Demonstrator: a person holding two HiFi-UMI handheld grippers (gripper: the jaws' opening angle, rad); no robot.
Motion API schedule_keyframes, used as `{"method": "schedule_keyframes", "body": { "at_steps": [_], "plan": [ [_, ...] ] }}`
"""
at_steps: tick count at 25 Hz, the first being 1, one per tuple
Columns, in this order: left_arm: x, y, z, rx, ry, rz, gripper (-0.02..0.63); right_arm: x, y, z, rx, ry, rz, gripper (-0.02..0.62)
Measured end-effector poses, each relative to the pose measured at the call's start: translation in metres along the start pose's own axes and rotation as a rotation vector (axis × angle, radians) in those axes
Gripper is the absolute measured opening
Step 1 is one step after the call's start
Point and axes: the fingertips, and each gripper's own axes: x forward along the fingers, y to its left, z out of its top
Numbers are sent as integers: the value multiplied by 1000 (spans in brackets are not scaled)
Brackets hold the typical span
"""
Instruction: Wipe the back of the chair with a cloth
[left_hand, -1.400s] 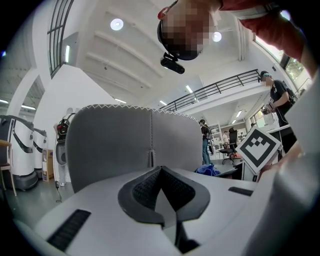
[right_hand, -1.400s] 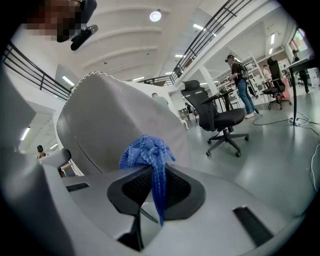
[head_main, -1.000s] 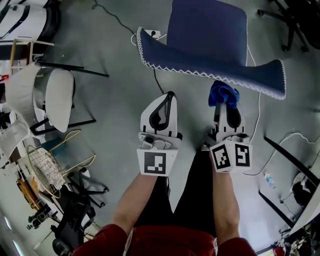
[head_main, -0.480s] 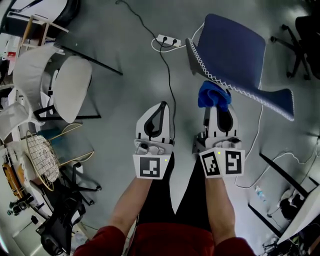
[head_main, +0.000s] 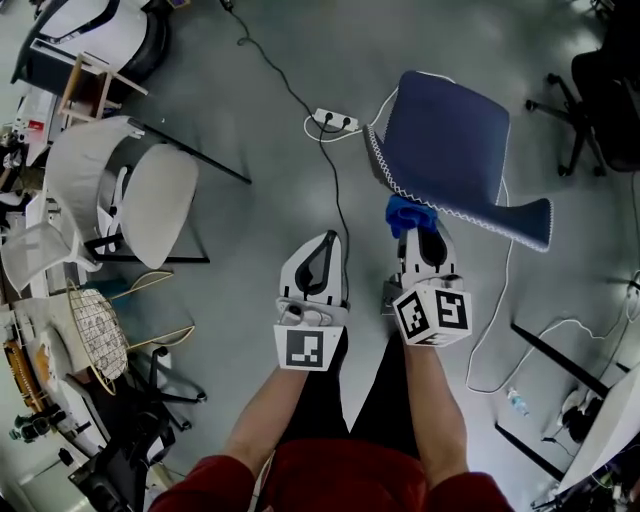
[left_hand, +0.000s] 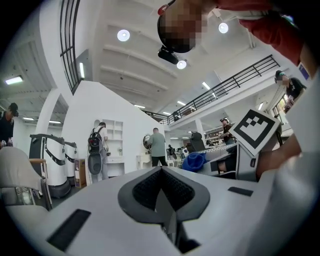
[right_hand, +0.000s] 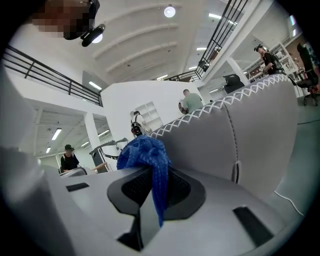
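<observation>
Top-down head cam; chair (head_main: 445, 140) also R-cam

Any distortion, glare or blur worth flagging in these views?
Head view: sharp, evenly lit, mild bowing at the edges. Left gripper view: strong fisheye, black corners, ceiling lights blown out. Right gripper view: same fisheye, cloth and chair crisp.

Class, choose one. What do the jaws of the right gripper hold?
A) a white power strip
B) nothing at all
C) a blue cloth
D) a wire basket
C: in the right gripper view, the jaws of the right gripper are shut on a blue cloth that hangs down between them, with the chair back behind it.
</observation>
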Motion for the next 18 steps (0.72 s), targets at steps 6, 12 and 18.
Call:
{"method": "schedule_keyframes", "body": {
  "at_steps": [6, 12, 18],
  "plan": [
    [19, -31, 29, 28, 4, -41, 14, -17, -22, 19, 14, 17, 13, 60],
    [25, -71, 50, 21, 32, -105, 14, -43, -49, 39, -9, 33, 18, 60],
    [34, -104, 69, 0, 49, -127, 14, -73, -97, 58, -43, 57, -17, 60]
  ]
}}
